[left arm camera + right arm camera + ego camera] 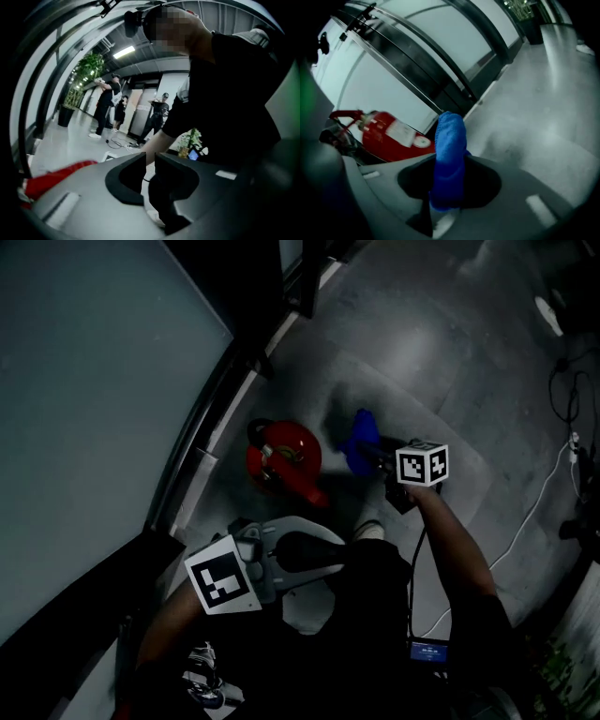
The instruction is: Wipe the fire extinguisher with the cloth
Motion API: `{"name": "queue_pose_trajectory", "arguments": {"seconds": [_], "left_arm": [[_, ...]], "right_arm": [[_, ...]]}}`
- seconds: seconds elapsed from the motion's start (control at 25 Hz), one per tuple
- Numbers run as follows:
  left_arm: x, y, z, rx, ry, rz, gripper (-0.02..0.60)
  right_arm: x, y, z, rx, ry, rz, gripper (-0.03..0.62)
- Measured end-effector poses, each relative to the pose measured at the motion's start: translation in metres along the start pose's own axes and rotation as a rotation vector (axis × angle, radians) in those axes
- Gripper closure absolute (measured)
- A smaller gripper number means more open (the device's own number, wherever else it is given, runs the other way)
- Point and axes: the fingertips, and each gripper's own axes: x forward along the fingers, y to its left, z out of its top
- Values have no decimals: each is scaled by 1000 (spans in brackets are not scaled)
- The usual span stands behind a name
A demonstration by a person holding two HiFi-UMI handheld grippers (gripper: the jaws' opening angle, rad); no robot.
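Observation:
The red fire extinguisher [281, 461] stands on the grey floor beside the glass wall; in the right gripper view the fire extinguisher [389, 136] is left of the jaws, and a strip of red [56, 174] shows low in the left gripper view. A blue cloth [361, 440] sticks up from my right gripper [375, 457], just right of the extinguisher and apart from it. That right gripper [449, 187] is shut on the blue cloth [450, 154]. My left gripper [311, 549] is held low near my body and turned back toward me; the left gripper [150, 171] has its jaws nearly together, nothing between them.
A dark-framed glass wall [112, 399] runs along the left. A white cable [525, 521] and black cords [567, 390] lie on the floor at right. Several people [110, 105] and potted plants [79, 79] stand down the hall. My shoe [206, 676] is at bottom left.

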Motion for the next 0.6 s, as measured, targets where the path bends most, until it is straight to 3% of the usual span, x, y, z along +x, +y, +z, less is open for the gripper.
{"name": "queue_pose_trajectory", "arguments": {"seconds": [0.2, 0.32, 0.48, 0.6], "left_arm": [[-18, -2, 127, -40, 23, 177, 517], [-39, 3, 218, -188, -59, 395, 517], [-62, -34, 345, -154, -29, 678, 519], [-69, -68, 429, -91, -42, 801, 525]], "right_arm": [[-165, 107, 81, -88, -210, -72, 461], [-253, 183, 149, -137, -312, -62, 461], [-363, 302, 191, -160, -341, -3, 461], [-438, 377, 229, -198, -402, 74, 461]]}}
